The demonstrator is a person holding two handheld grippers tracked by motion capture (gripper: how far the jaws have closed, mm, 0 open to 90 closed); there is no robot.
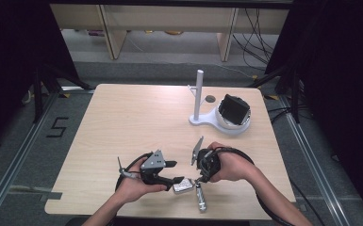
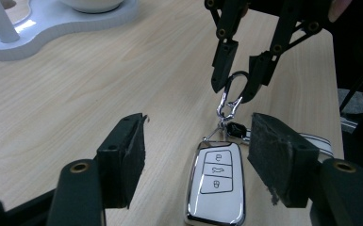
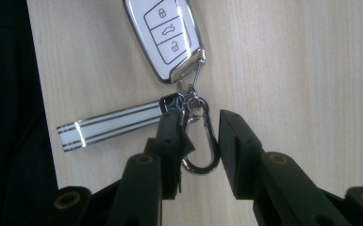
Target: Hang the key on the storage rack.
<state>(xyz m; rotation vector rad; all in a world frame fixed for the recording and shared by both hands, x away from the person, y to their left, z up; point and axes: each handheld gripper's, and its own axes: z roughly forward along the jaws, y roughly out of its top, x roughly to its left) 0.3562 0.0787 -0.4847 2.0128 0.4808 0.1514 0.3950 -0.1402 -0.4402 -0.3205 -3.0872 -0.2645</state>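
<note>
Near the front edge of the worktop (image 1: pixel 122 117), between the two hands, lies a car key (image 2: pixel 215 186) with a snap hook (image 3: pixel 202 141) and a striped strap (image 3: pixel 108 125) on its ring. It looks light, hard and glossy, probably slippery on the shell, so the hook is the surer hold. Right tongs (image 3: pixel 197 150) straddle the hook, pads not yet clamped; left tongs (image 2: pixel 202 160) stand released around the key, whose long axis runs buttons-up from the hook toward the left hand.

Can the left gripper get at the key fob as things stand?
Probably yes. The left gripper already has its open jaws either side of the key fob on the table. The right gripper straddles only the carabiner, beyond the fob.
</note>
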